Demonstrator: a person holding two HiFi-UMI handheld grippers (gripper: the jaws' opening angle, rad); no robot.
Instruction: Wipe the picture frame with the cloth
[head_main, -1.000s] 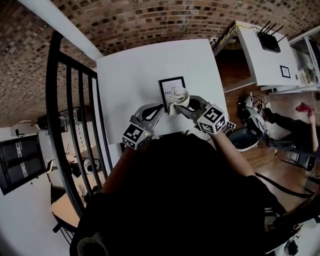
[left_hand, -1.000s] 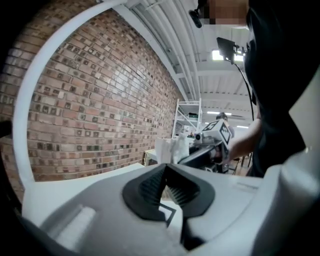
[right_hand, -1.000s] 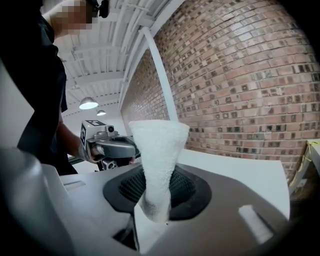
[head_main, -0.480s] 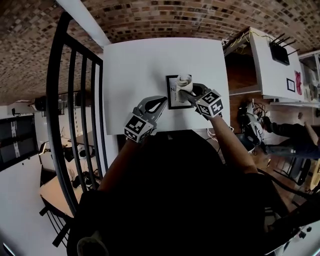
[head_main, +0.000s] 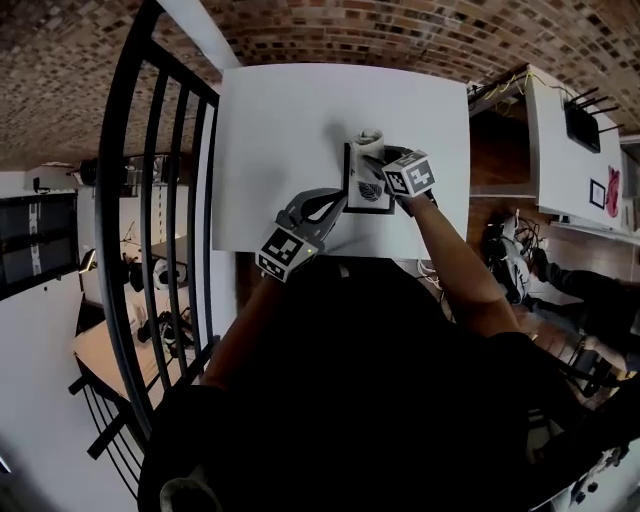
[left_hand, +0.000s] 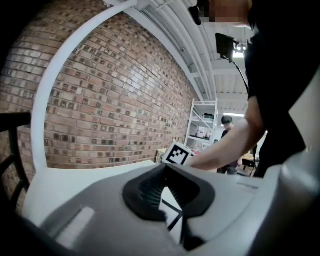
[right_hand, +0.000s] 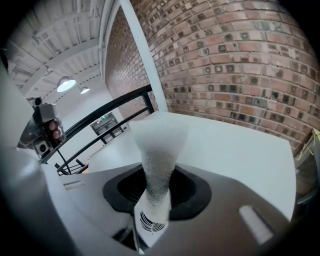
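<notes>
Nearest, at the lower middle of the head view, the left tool (head_main: 340, 203) reaches in. Its tips sit at the lower left corner of the picture frame (head_main: 362, 190). In the left gripper view its jaws stand all but together, leaving only a thin wedge of gap. The frame's dark edge shows through that gap, and nothing appears clamped. It looks set to steady the frame, though I cannot tell whether it presses on it.

The frame lies flat on the white counter (head_main: 280, 130), right of centre in the head view. It has a thin black border around a white print with a dark leaf-like motif.

Just beyond, the right tool (head_main: 378, 160) is closed tight on the cloth (head_main: 368, 143), a pale, fuzzy bundle pinched at its waist and flaring out past the jaws. The bundle rests at the frame's upper edge.

By my reading the wiping is under way, not finished. The cloth meets only the far end of the frame, while the middle and near end lie uncovered. No smear or dust is visible, so I cannot judge how clean the glass is.

Farthest off, a brick wall (head_main: 400, 30) fills the top of the view.
</notes>
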